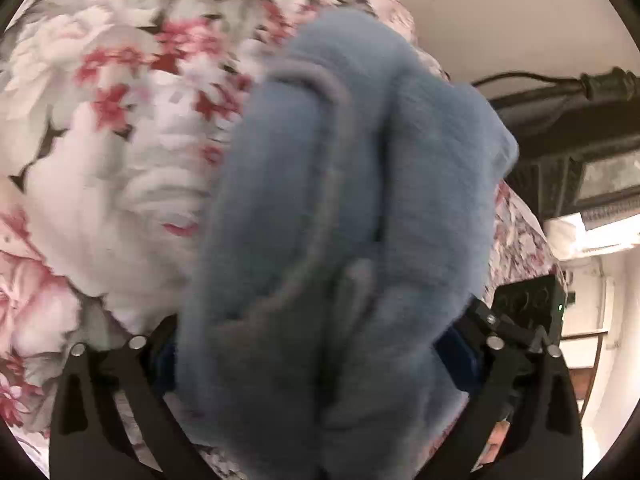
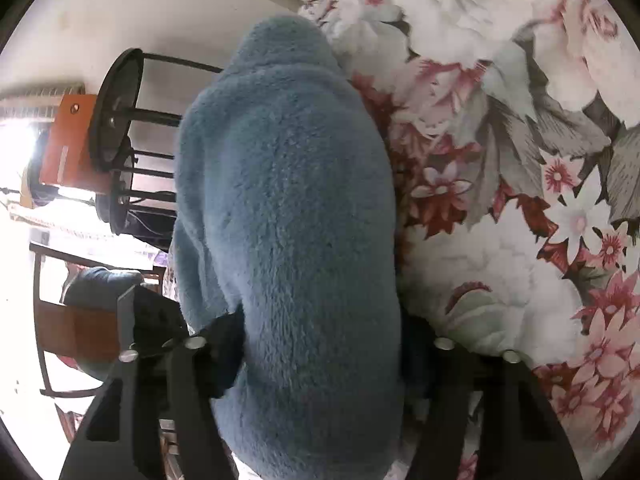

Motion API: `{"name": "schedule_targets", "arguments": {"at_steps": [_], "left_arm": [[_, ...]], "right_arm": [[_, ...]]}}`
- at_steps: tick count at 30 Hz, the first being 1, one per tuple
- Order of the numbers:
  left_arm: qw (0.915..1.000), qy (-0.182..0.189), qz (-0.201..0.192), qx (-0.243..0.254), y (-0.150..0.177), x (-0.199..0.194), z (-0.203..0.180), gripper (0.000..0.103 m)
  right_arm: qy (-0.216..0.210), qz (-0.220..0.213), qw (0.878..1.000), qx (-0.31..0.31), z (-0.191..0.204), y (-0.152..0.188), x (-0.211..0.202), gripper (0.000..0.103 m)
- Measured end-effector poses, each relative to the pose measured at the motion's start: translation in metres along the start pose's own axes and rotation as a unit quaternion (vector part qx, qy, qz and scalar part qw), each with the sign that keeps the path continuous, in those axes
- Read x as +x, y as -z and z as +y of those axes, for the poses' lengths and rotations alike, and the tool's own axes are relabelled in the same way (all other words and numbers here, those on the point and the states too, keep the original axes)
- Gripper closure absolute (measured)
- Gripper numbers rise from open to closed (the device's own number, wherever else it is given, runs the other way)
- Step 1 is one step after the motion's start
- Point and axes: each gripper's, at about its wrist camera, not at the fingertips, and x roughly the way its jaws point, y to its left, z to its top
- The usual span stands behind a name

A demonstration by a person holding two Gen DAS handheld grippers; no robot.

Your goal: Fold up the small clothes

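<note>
A fluffy blue-grey small garment [image 1: 344, 208] fills the middle of the left wrist view, bunched in folds with a grey trim edge. My left gripper [image 1: 316, 344] is shut on the garment, which covers the fingertips. In the right wrist view the same blue fleece garment [image 2: 288, 208] hangs in a thick wad between the fingers. My right gripper [image 2: 316, 344] is shut on it. Both grippers hold it above a floral bedsheet [image 1: 112, 128], which also shows in the right wrist view [image 2: 520, 160]. The left wrist view is blurred.
The bed's edge runs beside the garment in both views. Past it stand a black round metal stand [image 2: 120, 128], an orange box [image 2: 68, 144] and a wooden chair [image 2: 80, 320]. A dark cabinet with a cable [image 1: 580, 120] stands by the white wall.
</note>
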Motion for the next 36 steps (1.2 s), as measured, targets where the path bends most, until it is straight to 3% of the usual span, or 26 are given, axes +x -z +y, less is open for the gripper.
{"name": "schedule_targets", "arguments": {"at_steps": [9, 19, 29, 36], "left_arm": [[0.9994, -0.009, -0.021, 0.027, 0.002, -0.029, -0.012, 0.030], [0.9969, 0.005, -0.054, 0.057, 0.019, -0.075, -0.049, 0.033], [0.9899, -0.011, -0.128, 0.059, 0.054, -0.177, -0.061, 0.033], [0.9799, -0.028, -0.193, 0.039, 0.090, -0.266, -0.029, 0.032]], "right_arm": [[0.030, -0.008, 0.999, -0.026, 0.037, 0.001, -0.009, 0.051], [0.012, -0.028, 0.999, -0.041, 0.068, 0.007, -0.050, 0.051], [-0.028, -0.030, 0.996, -0.082, 0.148, 0.036, -0.069, 0.051], [-0.057, -0.013, 0.991, -0.116, 0.222, 0.073, -0.048, 0.051]]}}
